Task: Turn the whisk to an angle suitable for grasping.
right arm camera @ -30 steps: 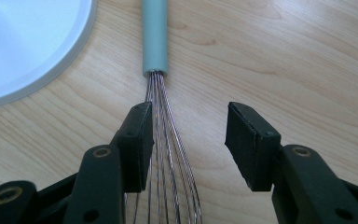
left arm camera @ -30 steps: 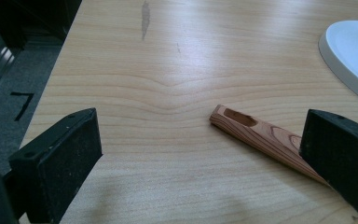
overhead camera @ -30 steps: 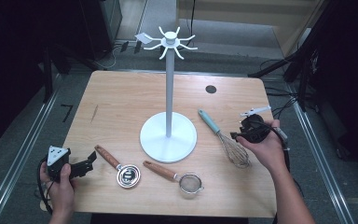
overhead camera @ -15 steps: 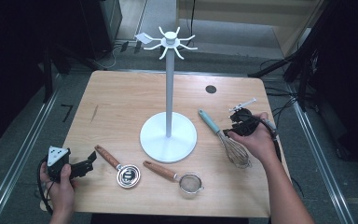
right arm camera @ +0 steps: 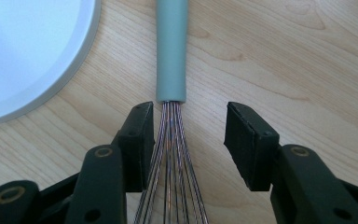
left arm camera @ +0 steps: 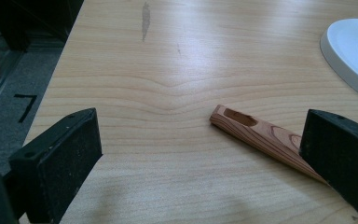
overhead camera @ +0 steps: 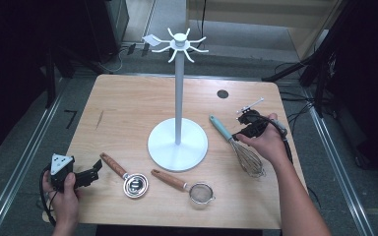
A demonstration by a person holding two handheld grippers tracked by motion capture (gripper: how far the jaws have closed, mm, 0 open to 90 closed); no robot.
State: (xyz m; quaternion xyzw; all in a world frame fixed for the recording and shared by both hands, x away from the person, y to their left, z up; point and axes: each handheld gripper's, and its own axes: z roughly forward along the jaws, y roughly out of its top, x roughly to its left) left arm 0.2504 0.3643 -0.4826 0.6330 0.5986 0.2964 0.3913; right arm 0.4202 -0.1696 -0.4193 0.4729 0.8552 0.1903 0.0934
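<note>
A whisk (overhead camera: 236,145) with a teal handle (right arm camera: 171,49) and wire loops (right arm camera: 171,163) lies right of the white hook stand (overhead camera: 177,142). My right gripper (overhead camera: 241,129) hovers over it, open, its jaws straddling the wires just below the handle (right arm camera: 186,135). My left gripper (overhead camera: 96,169) is open at the table's front left, low over the wood. The tip of a wooden handle (left arm camera: 261,135) lies between its jaws, nearer the right one. That handle belongs to a small metal measuring cup (overhead camera: 134,184).
A wooden-handled mesh strainer (overhead camera: 189,187) lies in front of the stand's round base (right arm camera: 28,51). The stand's hooked top (overhead camera: 177,44) rises high above the table. A dark round hole (overhead camera: 222,94) marks the back right of the tabletop (overhead camera: 128,113).
My right gripper has moved left and down from beside the whisk to over its neck. The left gripper has stayed put.
</note>
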